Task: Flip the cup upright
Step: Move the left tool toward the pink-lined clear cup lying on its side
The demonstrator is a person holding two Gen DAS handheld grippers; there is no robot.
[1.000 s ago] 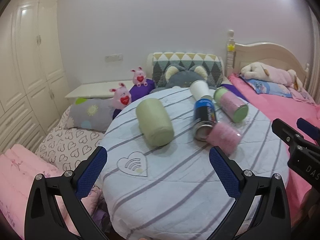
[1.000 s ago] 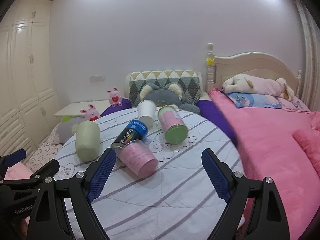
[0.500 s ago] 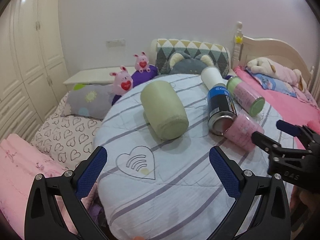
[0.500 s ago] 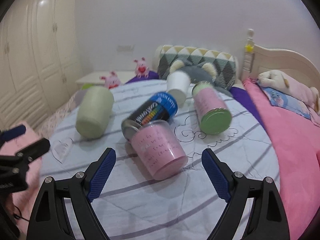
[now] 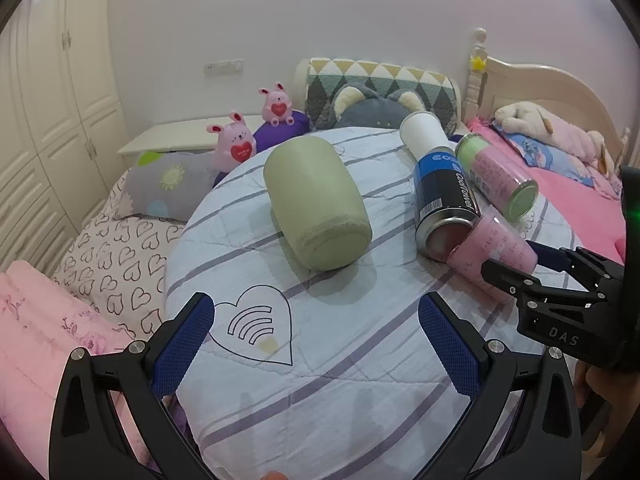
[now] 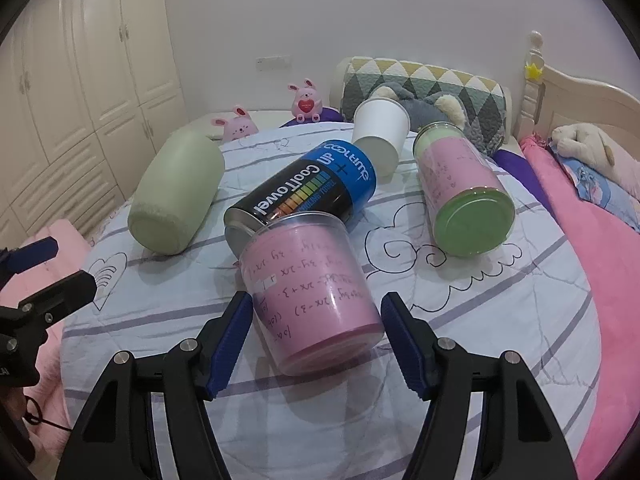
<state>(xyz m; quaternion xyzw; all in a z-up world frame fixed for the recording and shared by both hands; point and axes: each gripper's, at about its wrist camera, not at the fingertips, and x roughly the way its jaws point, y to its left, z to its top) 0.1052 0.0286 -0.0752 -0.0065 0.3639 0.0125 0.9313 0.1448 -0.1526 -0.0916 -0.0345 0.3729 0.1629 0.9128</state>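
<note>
A clear cup with pink lining lies on its side on the round table, base toward me, mouth against a blue-black can. My right gripper is open, its jaws on either side of the cup's base, not touching. The same cup shows in the left wrist view with the right gripper around it. My left gripper is open and empty over the table's near edge, short of a green cup lying on its side.
A white paper cup lies behind the can. A pink-and-green jar lies to the right. Plush toys and pillows sit behind the table. A pink bed is at the right, wardrobes at the left.
My right gripper has moved forward and lower until its jaws flank the pink cup. My left gripper has moved a little closer to the green cup. The cups have not moved.
</note>
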